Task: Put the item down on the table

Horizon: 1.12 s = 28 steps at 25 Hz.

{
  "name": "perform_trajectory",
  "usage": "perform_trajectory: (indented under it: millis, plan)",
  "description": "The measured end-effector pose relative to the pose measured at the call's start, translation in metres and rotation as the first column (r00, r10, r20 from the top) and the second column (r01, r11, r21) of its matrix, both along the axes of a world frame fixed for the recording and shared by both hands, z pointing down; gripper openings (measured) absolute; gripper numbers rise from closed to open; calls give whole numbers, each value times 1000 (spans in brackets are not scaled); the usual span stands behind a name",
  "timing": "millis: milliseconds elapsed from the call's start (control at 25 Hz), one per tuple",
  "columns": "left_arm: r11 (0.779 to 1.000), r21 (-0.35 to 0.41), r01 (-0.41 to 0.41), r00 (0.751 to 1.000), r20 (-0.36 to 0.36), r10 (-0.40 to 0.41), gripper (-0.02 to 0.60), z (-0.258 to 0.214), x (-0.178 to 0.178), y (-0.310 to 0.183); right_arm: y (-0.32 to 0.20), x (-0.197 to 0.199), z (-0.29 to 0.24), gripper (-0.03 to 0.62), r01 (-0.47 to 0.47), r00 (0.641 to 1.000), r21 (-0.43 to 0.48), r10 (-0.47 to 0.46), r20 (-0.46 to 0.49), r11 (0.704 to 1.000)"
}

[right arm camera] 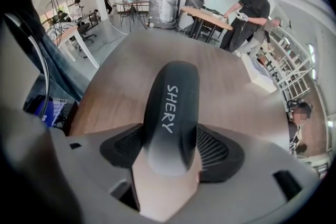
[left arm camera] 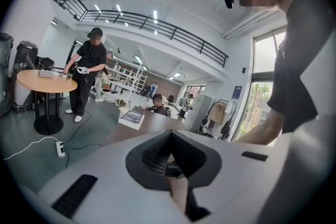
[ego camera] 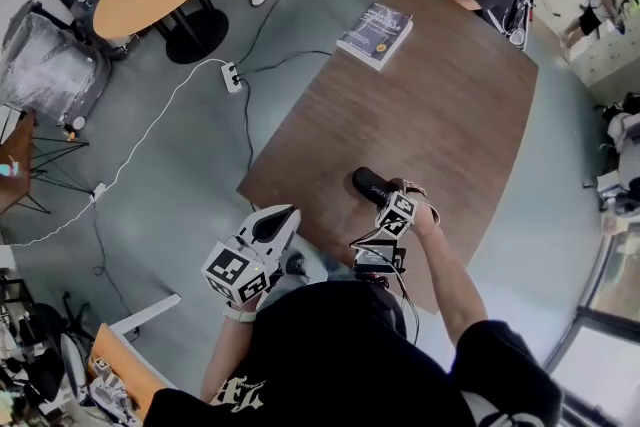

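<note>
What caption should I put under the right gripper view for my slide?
Right gripper clamps a black SHERY item over the wooden table.

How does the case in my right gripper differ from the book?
The case is clamped in the right gripper over the near end of the table; the book lies flat at the far end. The case is slim and rounded; the book broad and rectangular. Both look dark.
</note>
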<state>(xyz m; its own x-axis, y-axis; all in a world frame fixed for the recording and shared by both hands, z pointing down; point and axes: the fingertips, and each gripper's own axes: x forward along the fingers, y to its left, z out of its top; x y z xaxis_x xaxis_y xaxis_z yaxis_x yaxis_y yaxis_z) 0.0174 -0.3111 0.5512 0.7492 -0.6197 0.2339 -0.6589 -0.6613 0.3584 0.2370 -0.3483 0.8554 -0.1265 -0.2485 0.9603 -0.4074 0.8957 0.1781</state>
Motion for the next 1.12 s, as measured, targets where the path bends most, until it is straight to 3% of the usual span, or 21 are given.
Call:
perform_trajectory:
  millis: [440,720,1120]
  plan:
    - [1000,-25,-12,1000,17,12,5,7,6,-5,4,0,28,303,-10,1000,-66,9,-12,998]
    - [999,-34,1,1000,21,0,5,10,4,-7,3,1,31,304,9,1000,-58,-10,-15,998]
    - [999,-36,2,1000,14,-2,5,11,5,-1,5,-3,27,304,-51,997,-95,57,56,994]
